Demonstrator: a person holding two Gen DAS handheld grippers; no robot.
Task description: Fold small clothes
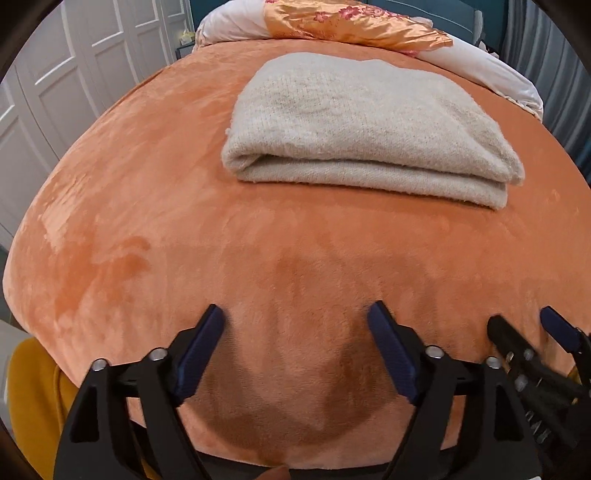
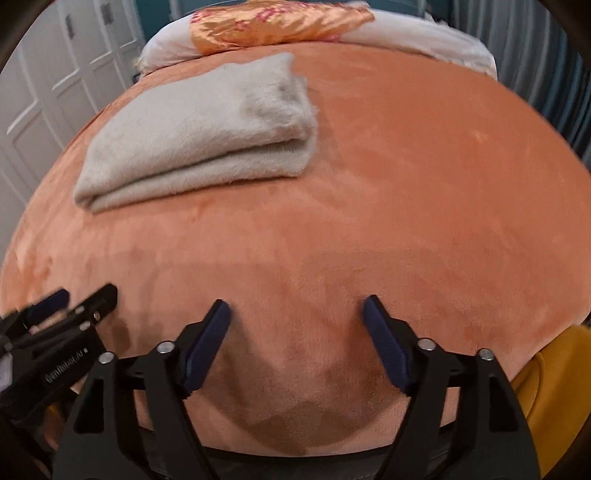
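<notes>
Currently, the left tool (image 1: 295, 314) stands with its jaws spread wide and nothing between them, poised over the near edge of the bed (image 1: 147, 229). The right tool (image 2: 295, 308) is in the same condition: jaws wide apart, holding nothing, also above the bed's near edge. The two tools sit side by side; in the left wrist view the right tool appears at the lower right, and in the right wrist view the left tool appears at the lower left.

The bed is covered with an orange plush blanket (image 2: 406, 184). A beige knit garment (image 1: 369, 122) lies on it, folded into a thick rectangle with stacked layers visible along its near side. It rests toward the middle of the bed, closer to the far edge than to the near one, and well apart from both tools.

At the far edge of the bed lies a white pillow (image 1: 491, 70) with an orange satin cloth (image 1: 351, 26) bearing a floral print draped over it. White panelled doors (image 1: 74, 74) stand beyond the left edge of the bed. A yellow fabric (image 2: 546, 387) shows at the near edge, beside the right tool.
</notes>
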